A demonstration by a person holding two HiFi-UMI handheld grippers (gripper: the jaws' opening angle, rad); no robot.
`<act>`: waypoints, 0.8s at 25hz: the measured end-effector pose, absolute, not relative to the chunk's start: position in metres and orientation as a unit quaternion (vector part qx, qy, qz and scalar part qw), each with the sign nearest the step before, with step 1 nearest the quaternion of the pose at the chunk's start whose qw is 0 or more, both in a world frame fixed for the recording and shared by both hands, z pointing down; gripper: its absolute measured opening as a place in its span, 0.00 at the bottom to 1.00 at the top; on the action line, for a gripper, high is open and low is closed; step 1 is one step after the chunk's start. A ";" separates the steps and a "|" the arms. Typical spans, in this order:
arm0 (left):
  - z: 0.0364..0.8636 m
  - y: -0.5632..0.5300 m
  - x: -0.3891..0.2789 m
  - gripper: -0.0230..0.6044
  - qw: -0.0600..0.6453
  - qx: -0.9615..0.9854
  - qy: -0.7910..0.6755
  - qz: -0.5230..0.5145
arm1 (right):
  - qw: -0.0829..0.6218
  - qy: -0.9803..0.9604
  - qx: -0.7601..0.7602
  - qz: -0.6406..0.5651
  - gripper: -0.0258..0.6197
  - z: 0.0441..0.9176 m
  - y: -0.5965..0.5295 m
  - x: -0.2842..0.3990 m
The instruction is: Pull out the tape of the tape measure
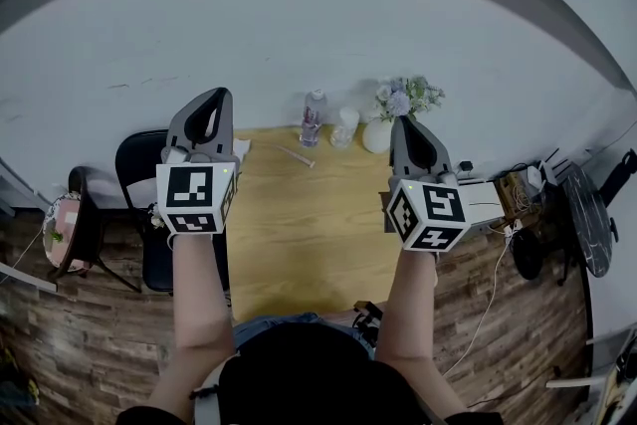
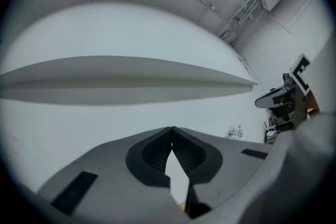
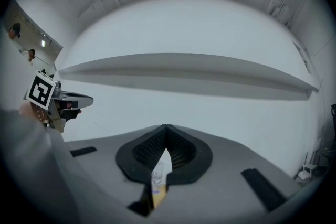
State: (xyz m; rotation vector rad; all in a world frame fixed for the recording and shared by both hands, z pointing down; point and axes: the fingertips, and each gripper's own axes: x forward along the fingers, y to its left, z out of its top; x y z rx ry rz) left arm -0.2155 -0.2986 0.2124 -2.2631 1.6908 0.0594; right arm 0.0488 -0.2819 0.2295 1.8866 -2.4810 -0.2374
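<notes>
No tape measure shows in any view. In the head view, my left gripper and right gripper are both raised above the wooden table, side by side and pointing at the white wall. Each is shut with nothing between its jaws. The left gripper view has the tips of my left gripper meeting against the wall, with the right gripper at the far right. The right gripper view shows my right gripper shut the same way, with the left gripper off to the left.
At the table's far edge stand a clear bottle, a glass and a white vase of flowers. A thin white stick lies near them. A black chair stands to the left, and a dark round table to the right.
</notes>
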 end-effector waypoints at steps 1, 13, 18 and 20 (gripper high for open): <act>0.212 -0.298 -0.215 0.06 0.158 -0.792 0.590 0.022 | 0.009 -0.795 0.602 -0.077 0.06 0.229 -0.281 0.047; 0.209 -0.296 -0.218 0.06 0.158 -0.789 0.593 0.024 | 0.022 -0.797 0.598 -0.083 0.06 0.229 -0.281 0.035; 0.210 -0.294 -0.224 0.06 0.153 -0.786 0.598 0.028 | 0.020 -0.794 0.602 -0.077 0.06 0.229 -0.280 0.037; 0.209 -0.294 -0.225 0.06 0.154 -0.785 0.599 0.029 | 0.018 -0.795 0.601 -0.078 0.06 0.228 -0.279 0.037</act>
